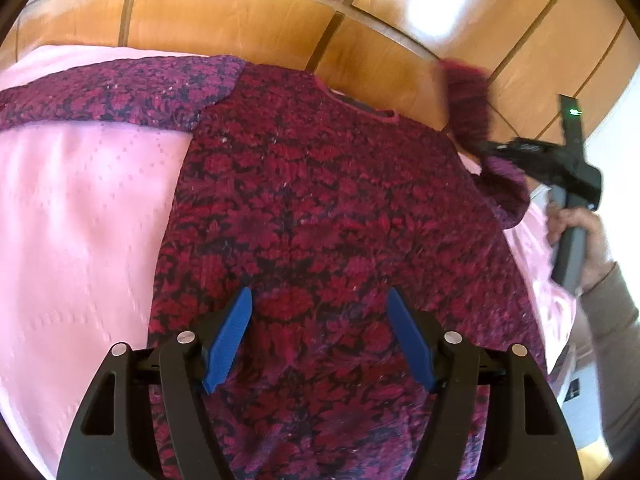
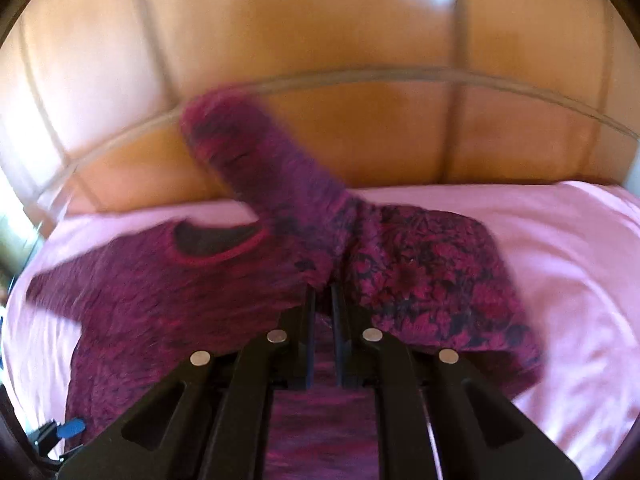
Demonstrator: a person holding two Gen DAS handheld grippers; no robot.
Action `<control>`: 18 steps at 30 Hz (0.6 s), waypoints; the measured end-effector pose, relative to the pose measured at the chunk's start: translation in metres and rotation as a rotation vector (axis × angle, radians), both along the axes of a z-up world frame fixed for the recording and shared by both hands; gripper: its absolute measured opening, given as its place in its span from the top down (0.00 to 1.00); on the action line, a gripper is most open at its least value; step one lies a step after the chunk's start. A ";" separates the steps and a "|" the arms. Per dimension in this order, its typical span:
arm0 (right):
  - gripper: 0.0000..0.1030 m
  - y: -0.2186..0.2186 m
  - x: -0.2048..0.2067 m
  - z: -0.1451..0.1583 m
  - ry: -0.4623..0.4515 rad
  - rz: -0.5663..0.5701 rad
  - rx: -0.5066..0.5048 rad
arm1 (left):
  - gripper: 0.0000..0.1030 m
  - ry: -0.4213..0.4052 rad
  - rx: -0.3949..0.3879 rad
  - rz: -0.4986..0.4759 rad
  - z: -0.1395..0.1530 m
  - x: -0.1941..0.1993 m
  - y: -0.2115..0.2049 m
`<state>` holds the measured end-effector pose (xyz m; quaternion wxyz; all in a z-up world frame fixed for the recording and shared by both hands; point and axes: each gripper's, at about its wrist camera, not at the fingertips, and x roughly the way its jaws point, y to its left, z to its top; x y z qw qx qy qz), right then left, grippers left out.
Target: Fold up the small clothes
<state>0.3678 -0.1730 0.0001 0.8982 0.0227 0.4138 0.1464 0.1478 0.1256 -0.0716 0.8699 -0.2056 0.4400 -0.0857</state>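
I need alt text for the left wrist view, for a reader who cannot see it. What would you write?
A dark red and purple patterned sweater lies flat on a pink cloth, and the open left gripper hovers over its lower part with blue fingers apart. At the right edge, the right gripper lifts one sleeve against wooden panels.

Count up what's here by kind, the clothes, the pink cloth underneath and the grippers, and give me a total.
Sweaters: 1, the red and purple patterned sweater, lying on the cloth with one sleeve lifted by the right gripper.
Pink cloths: 1, the pink cloth spread under it.
Grippers: 2, the left gripper open over the sweater, the right shut on the sleeve.
Total: 4
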 end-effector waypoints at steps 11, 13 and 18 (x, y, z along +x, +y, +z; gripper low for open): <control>0.85 0.092 -0.029 -0.043 0.069 0.190 -0.084 | 0.44 -0.022 -0.233 -0.016 0.028 0.048 0.011; 0.64 0.084 -0.038 -0.036 0.061 0.198 -0.044 | 0.44 -0.021 -0.265 -0.009 0.031 0.064 0.010; 0.58 0.040 -0.068 -0.012 0.030 0.179 0.058 | 0.44 -0.004 -0.279 0.021 0.032 0.109 0.009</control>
